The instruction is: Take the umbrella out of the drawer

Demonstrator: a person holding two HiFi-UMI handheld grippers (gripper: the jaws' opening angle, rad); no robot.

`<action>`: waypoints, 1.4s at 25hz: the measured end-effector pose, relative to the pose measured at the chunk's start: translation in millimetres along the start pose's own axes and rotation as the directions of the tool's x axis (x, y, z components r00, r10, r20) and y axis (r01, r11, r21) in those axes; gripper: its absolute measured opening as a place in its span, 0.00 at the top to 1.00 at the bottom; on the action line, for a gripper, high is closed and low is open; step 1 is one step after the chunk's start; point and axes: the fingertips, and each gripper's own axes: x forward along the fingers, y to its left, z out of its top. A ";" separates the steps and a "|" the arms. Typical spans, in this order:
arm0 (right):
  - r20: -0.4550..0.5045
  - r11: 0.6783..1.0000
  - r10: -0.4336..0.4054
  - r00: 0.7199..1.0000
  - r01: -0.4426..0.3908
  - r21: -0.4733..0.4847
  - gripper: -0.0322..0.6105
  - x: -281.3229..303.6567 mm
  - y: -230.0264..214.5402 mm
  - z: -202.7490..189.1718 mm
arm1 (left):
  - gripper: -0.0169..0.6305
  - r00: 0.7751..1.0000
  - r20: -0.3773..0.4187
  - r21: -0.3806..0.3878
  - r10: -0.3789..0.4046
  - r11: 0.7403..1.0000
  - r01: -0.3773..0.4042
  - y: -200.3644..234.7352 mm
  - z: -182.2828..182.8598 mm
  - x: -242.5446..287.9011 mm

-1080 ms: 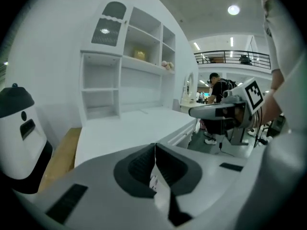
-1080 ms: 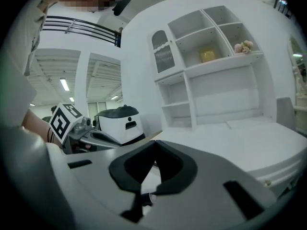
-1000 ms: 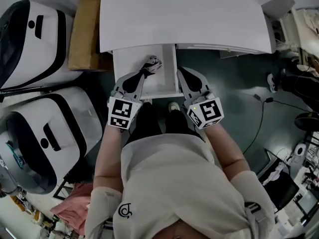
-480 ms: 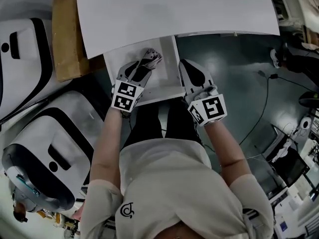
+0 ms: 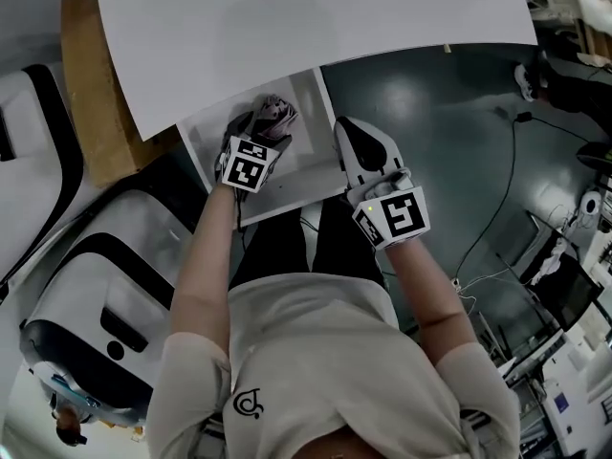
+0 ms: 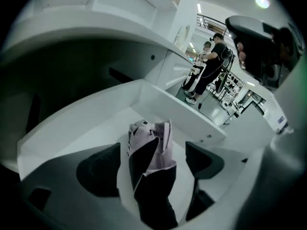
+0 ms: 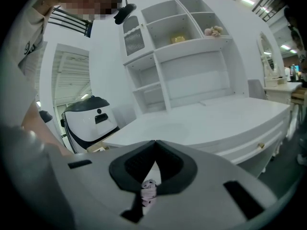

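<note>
While the left fingers [image 6: 98, 169] have just been opening and stand wide apart on either side of the folded umbrella [image 6: 146, 140] without pressing on it, we have no grip. The umbrella lies in the open drawer [image 6: 184, 116], close to the worktop [image 5: 316, 27] edge. We judge that closing on loose fabric alone risks slippage, and that a steep lift risks snagging on that edge. The right fingers [image 7: 136, 164] are closed together, empty, beside the drawer.
</note>
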 end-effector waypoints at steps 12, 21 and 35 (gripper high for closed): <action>0.008 0.996 -0.090 0.996 0.090 -0.008 0.94 0.7 -32.3 -12.7 | 0.33 0.986 -0.152 0.052 0.062 0.997 -0.054 9.8 -29.0 49.4; -0.004 0.996 -0.094 0.996 0.094 -0.002 0.94 -6.8 -32.8 -19.8 | 0.55 0.963 -0.195 0.096 0.184 0.981 -0.167 23.3 -28.7 48.2; 0.027 1.000 -0.024 0.999 0.025 -0.020 0.94 -20.1 -16.3 15.5 | 0.59 0.983 -0.134 0.093 0.124 0.989 -0.112 -3.6 0.3 0.6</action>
